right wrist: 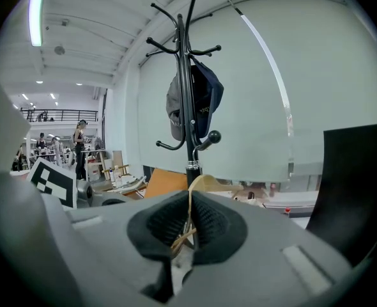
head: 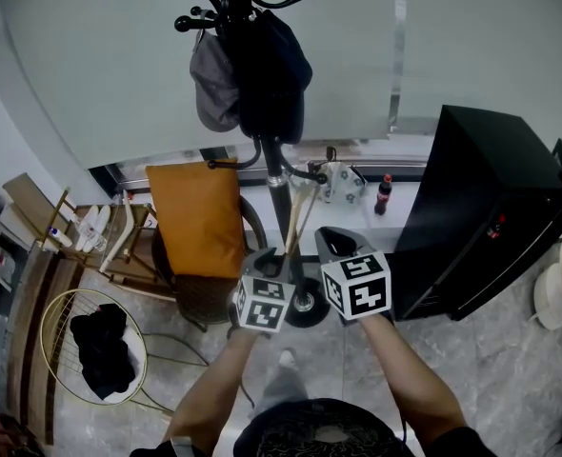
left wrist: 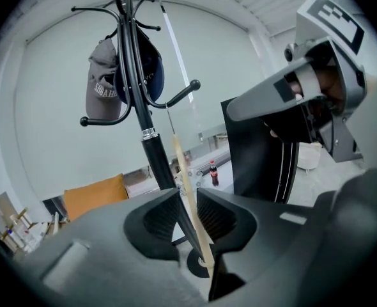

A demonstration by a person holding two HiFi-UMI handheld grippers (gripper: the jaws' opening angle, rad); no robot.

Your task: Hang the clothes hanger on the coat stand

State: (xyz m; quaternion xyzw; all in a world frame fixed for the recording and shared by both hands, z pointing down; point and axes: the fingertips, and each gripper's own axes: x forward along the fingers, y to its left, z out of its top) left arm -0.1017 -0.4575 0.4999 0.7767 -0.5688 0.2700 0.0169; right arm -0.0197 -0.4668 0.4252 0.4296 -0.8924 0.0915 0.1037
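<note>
Your left gripper [left wrist: 187, 197] and right gripper [right wrist: 190, 203] are both clamped tight on the wooden clothes hanger [head: 293, 222], held low and just near of the coat stand [head: 274, 174] pole, below the hanging caps [head: 219, 84].

Big open workshop hall here: far left of the right gripper [right wrist: 187, 229], a mezzanine railing [right wrist: 57, 114], people [right wrist: 81, 147] standing, strip light [right wrist: 36, 11] overhead; straight ahead a coat stand [right wrist: 187, 107], black cabinet [right wrist: 361, 184] to its right, grey stone floor tiles [head: 510, 369] beneath.
</note>
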